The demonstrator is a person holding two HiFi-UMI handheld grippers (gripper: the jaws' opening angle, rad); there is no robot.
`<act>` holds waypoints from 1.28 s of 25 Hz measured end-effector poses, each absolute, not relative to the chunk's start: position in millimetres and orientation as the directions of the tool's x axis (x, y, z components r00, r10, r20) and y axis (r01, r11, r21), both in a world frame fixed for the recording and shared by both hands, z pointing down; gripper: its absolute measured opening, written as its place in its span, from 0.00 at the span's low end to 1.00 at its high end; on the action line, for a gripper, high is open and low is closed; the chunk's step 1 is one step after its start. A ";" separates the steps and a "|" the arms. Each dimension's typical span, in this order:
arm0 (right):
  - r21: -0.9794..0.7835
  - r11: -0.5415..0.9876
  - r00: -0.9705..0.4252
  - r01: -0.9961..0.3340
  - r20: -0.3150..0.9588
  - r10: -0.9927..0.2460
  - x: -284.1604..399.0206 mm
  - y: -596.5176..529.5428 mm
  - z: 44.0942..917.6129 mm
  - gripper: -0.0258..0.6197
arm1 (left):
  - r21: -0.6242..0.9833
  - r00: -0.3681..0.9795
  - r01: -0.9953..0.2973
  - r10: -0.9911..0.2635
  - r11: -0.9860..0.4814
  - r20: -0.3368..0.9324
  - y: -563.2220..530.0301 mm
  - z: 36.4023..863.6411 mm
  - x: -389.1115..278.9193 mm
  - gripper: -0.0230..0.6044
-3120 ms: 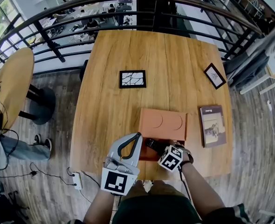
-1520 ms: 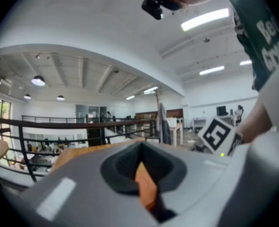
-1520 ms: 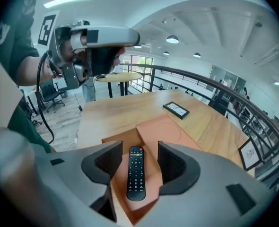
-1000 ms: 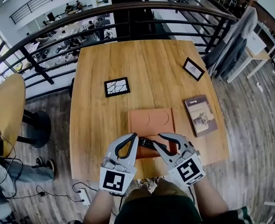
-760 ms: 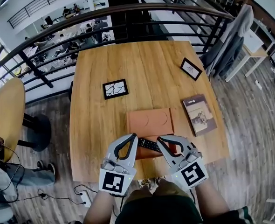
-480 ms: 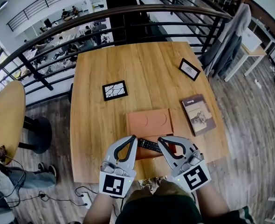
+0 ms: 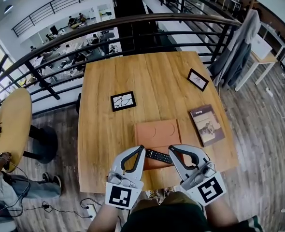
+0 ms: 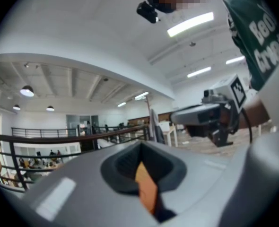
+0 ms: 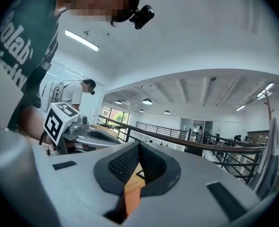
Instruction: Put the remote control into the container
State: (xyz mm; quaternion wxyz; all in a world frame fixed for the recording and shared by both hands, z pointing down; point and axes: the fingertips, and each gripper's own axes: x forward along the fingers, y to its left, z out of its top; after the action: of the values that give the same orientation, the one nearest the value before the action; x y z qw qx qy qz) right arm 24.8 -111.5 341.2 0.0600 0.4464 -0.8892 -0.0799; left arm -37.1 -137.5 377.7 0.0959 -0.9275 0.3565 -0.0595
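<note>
Head view: wooden table (image 7: 108, 144) beside a railing (image 7: 133, 21), with a round table (image 7: 12, 124) off to the left on the floor. The orange container (image 7: 157, 129) sits near the table's front edge, just right of centre; its far part shows two shallow round impressions. The black remote (image 7: 158, 155) lies slanted across the container's near part, left end a little farther from the person than the right end. It is between the tips of the two grippers. Left gripper (image 7: 142, 148): tip just beside the remote's left end, contact cannot be told. In the left gripper view the jaws are closed together, nothing between them, and only a sliver of orange shows through the gap below the pads. Right gripper (image 7: 171, 148): tip over the remote's right end, contact likewise cannot be told. In the right gripper view the jaws are pressed together and empty, with orange and a strip of table wood visible through the slit. Neither gripper holds the remote. Both grippers are held low at the table's front edge and angled inward toward each other. Other items on the table, all well apart from the container: a black frame (image 7: 123, 101) behind and to its left, a small frame (image 7: 198, 79) toward the far right corner, and a book (image 7: 206, 124) to its right, near the table's right edge.
</note>
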 end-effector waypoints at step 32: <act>0.186 0.627 -0.651 -0.756 -0.122 -0.749 53.1 -115.8 272.4 0.07 | -0.142 0.670 -0.740 -0.739 -0.657 -0.070 -126.4 282.7 -11.3 0.04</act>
State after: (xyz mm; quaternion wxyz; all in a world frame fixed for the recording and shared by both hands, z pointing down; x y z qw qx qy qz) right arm 53.1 -115.8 272.4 -0.0164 0.4172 -0.9019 -0.1109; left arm -11.3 -126.4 282.7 0.0794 -0.9103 0.4063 0.0029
